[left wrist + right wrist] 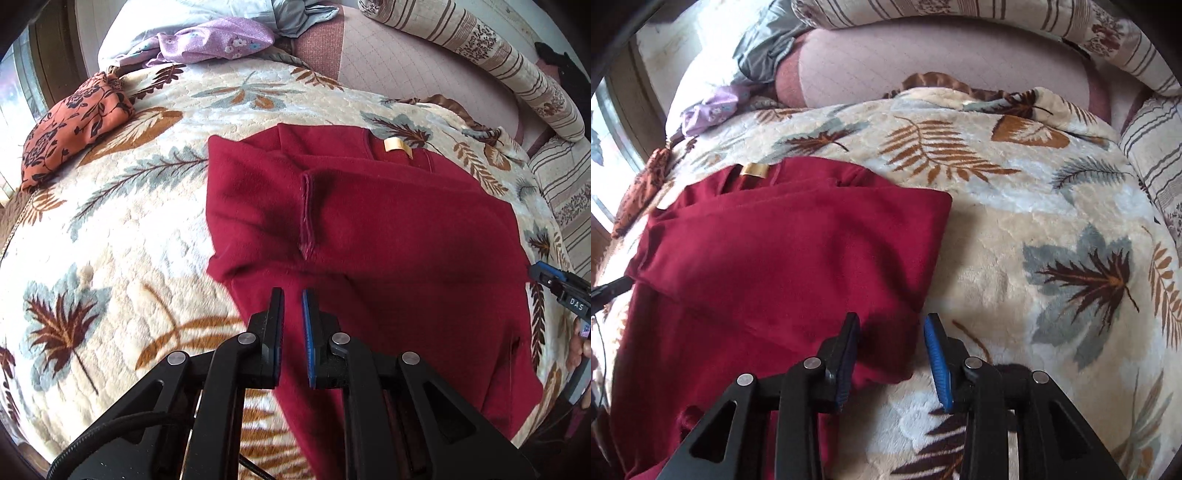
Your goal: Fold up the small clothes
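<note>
Two tongs hover over the bed (110,229). Left tongs (293,295): together, holding nothing, above the near left part of the red garment (369,229). The garment lies partly folded, long axis running from the tongs toward its collar label (397,146). Right tongs (892,323): apart, empty, straddling the garment's right edge, so nearer that fold line.

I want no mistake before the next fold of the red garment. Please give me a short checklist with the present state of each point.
1. Red garment lies on the leaf blanket: ok.
2. Sleeve already folded inward over the body: ok.
3. Left gripper jaws nearly shut, nothing between them: ok.
4. Right gripper jaws open, no cloth pinched: ok.
5. Orange floral cloth lies apart from the garment: ok.
6. Hem flat: cannot tell.
</note>
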